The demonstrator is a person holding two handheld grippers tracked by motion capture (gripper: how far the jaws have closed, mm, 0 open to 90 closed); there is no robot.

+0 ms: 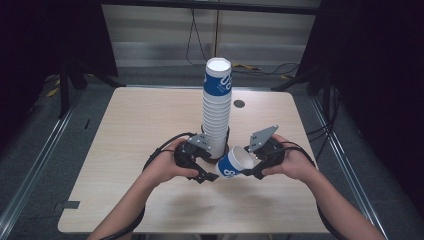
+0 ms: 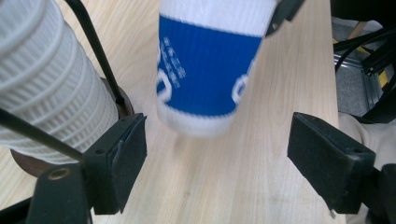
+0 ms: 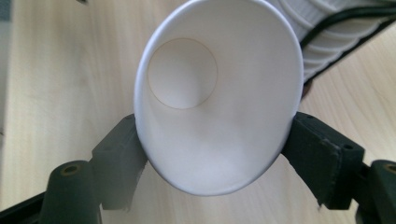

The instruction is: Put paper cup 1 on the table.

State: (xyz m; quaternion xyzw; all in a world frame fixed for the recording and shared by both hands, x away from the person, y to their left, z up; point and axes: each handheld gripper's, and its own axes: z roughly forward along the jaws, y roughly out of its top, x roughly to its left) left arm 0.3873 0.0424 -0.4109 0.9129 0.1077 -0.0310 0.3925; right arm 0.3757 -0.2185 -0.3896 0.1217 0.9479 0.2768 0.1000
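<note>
A tall stack of white ribbed paper cups, topped by a blue-sleeved one, stands upright at the table's middle. My right gripper is shut on the rim of a single blue-and-white paper cup, held on its side with its base pointing left. In the right gripper view the cup's mouth is squeezed into an oval between the pads. My left gripper stands open beside the stack's foot. In the left gripper view its jaws stand wide apart, the cup's base hangs just beyond them, and the stack is at the left.
The stack rests in a dark round holder on the light wooden table. A small dark disc lies behind the stack. Cables trail from both grippers toward the person's forearms. Dark stands and floor cables surround the table.
</note>
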